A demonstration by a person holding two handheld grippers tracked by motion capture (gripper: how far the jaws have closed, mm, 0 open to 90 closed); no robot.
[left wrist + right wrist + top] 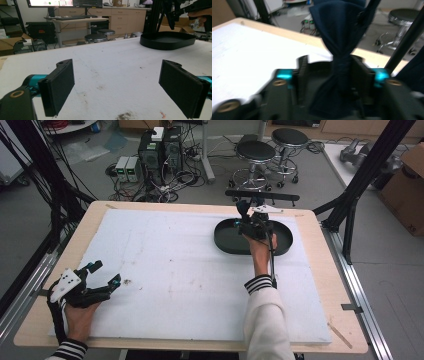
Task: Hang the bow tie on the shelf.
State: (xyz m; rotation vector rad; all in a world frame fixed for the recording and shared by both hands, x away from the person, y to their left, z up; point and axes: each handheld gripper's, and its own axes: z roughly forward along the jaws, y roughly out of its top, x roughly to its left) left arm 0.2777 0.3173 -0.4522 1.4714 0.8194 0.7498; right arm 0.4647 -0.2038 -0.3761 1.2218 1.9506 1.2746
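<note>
My right gripper (249, 221) hovers over the black oval tray (225, 242) at the table's far right and is shut on a dark blue cloth (243, 209). In the right gripper view the cloth (342, 30) is pinched to a narrow waist at the gripper (332, 63) and fans out beyond the jaws; the picture is blurred. My left gripper (106, 272) rests at the near left corner, open, with nothing between its pads (60, 87). From there the left gripper (116, 85) faces the tray (167, 41) across bare white board.
A white foam board (175, 270) covers most of the wooden table (95, 210). A black bar (262, 196) stands just behind the tray. Black frame struts (350, 205) rise at the right edge. Stools (255, 152) and computers (160, 150) sit on the floor beyond.
</note>
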